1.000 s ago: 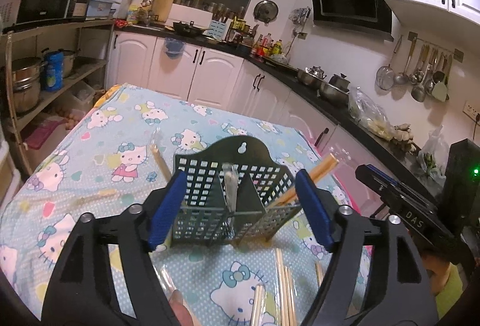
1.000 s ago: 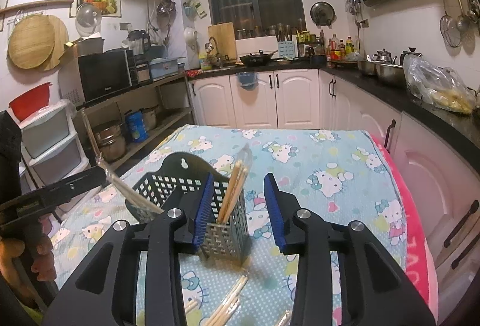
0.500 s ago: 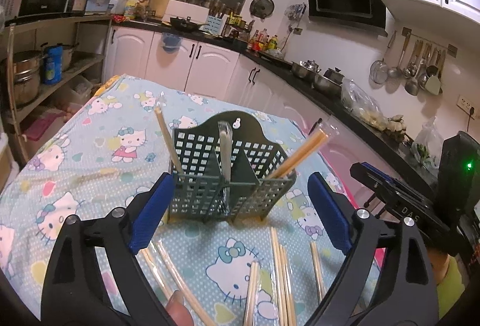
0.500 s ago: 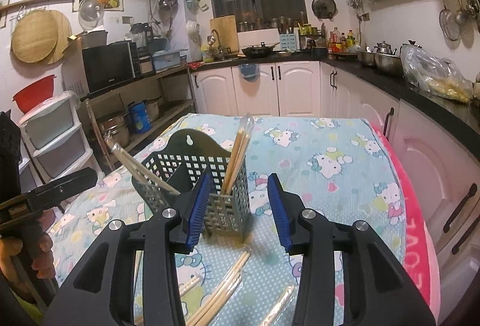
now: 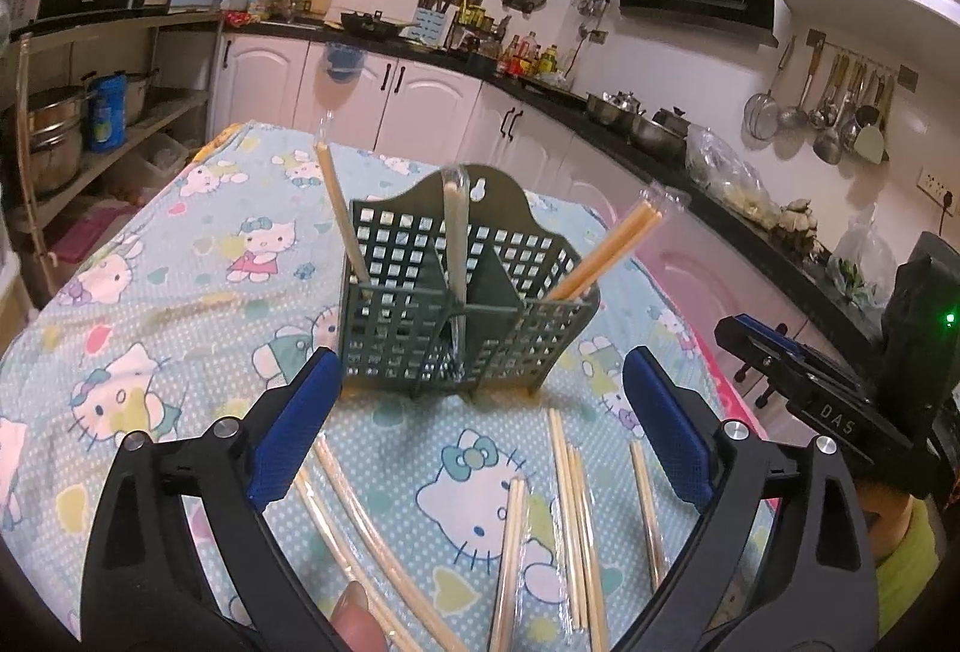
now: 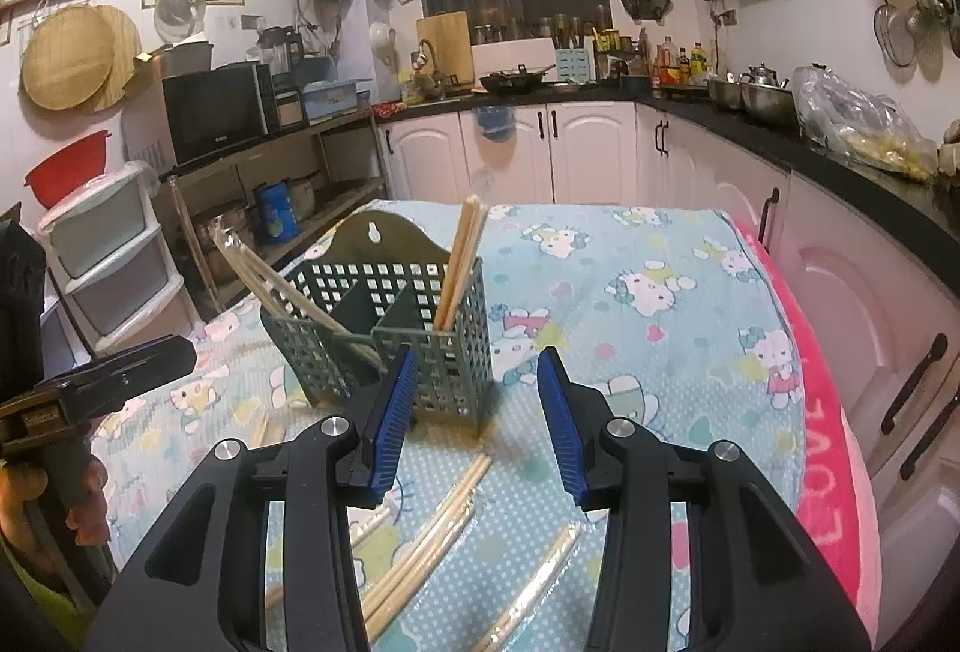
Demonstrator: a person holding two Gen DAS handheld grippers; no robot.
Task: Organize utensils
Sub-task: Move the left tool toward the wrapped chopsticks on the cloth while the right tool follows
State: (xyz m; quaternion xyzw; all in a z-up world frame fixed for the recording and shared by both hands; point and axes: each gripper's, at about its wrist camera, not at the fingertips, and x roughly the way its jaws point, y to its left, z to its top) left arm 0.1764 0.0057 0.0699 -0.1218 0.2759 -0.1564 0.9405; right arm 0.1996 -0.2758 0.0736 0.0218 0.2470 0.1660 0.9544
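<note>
- Tablecloth (image 5: 150, 304), pale blue with cartoon cats, covers the table under everything.
- Left gripper (image 5: 480, 430), black with blue pads, has just been opening; its fingers (image 5: 294, 436) are spread wide with nothing between them, only cloth and loose sticks below.
- Dark green perforated plastic utensil caddy (image 5: 456, 304) stands upright at 12 o'clock from the left gripper, apart from its pads.
- Wrapped wooden chopsticks (image 5: 339, 214) lean out of the caddy's compartments: one pair toward 11 o'clock, one near upright, one toward 1 o'clock.
- Loose wrapped chopsticks (image 5: 573, 508) lie flat on the cloth at 6 o'clock from the caddy.
- Right gripper (image 6: 477, 424) has its fingers (image 6: 393, 421) partly spread, pinching nothing; the caddy (image 6: 420, 340) sits at 11 o'clock from it, its left pad just in front of the caddy's near corner.
</note>
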